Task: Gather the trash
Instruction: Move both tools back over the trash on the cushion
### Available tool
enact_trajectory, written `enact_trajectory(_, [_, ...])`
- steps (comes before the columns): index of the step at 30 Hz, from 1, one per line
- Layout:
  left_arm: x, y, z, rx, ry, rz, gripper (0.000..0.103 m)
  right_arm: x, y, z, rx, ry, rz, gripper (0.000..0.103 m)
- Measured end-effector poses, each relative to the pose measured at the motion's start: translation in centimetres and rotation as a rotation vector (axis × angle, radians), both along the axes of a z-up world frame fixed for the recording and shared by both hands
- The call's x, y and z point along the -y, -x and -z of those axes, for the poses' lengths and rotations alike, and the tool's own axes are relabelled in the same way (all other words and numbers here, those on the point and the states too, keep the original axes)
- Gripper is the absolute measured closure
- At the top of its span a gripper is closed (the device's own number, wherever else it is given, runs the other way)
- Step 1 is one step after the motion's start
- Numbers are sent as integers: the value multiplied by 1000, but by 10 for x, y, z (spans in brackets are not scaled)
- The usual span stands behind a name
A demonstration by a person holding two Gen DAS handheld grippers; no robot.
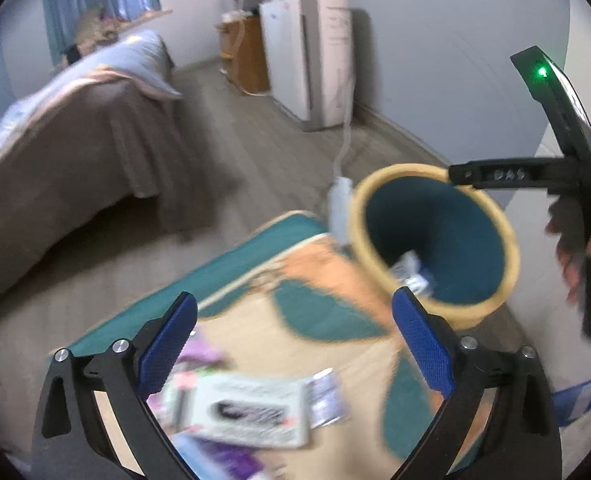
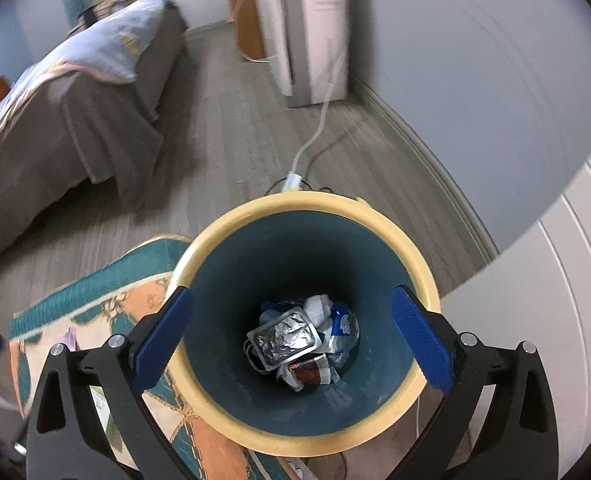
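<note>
A round bin with a cream rim [image 2: 425,276] and teal inside stands on the rug's edge. It holds crumpled wrappers and a silver foil tray [image 2: 285,340]. My right gripper [image 2: 291,332] is open and empty, directly above the bin's mouth. In the left wrist view the bin [image 1: 491,308] is to the upper right, with the right gripper's body above its rim. My left gripper [image 1: 293,344] is open and empty above the rug, over loose trash: a white printed packet [image 1: 251,412], a small silver wrapper [image 1: 327,396] and purple wrappers [image 1: 231,460].
A patterned teal and orange rug [image 1: 319,312] covers the floor. A bed [image 1: 75,128] with a brown skirt stands at the left. A white appliance [image 1: 311,56] stands by the far wall, its white cable and plug [image 2: 291,180] lying on the floor behind the bin.
</note>
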State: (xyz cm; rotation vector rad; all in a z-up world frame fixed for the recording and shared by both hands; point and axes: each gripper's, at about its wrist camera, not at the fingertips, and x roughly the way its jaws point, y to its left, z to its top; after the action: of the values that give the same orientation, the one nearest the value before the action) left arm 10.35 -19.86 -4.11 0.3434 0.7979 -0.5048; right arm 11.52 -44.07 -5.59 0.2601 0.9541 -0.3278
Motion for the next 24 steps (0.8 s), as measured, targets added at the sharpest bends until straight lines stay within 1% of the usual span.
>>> enact_trajectory(4, [-51, 10, -11, 35, -36, -62, 6, -14, -6, -2, -6, 23, -50, 6])
enact_trajectory(7, [-83, 15, -18, 48, -56, -130, 5, -22, -8, -4, -5, 27, -76, 6])
enact_trajectory(9, [-99, 18, -22, 56, -54, -183, 5, -30, -9, -5, -6, 34, -92, 6])
enact_trajectory(11, [-113, 18, -23, 39, -36, -225, 5, -39, -11, -6, -10, 54, -111, 6])
enact_trajectory(13, [-126, 17, -22, 16, 0, -268, 5, -52, -12, -7, -19, 72, -141, 6])
enact_trajectory(15, [-134, 17, -19, 0, 22, -297, 5, -69, -13, -9, -22, 60, -177, 6])
enact_trajectory(20, [-151, 19, -9, -24, 20, -336, 5, -110, -9, -13, -23, 49, -283, 6])
enact_trajectory(22, [-156, 18, -7, -32, 13, -355, 5, -131, -6, -14, -31, 78, -342, 6])
enact_trajectory(24, [-163, 19, -9, -33, 30, -360, 5, -146, -3, -14, -44, 114, -385, 6])
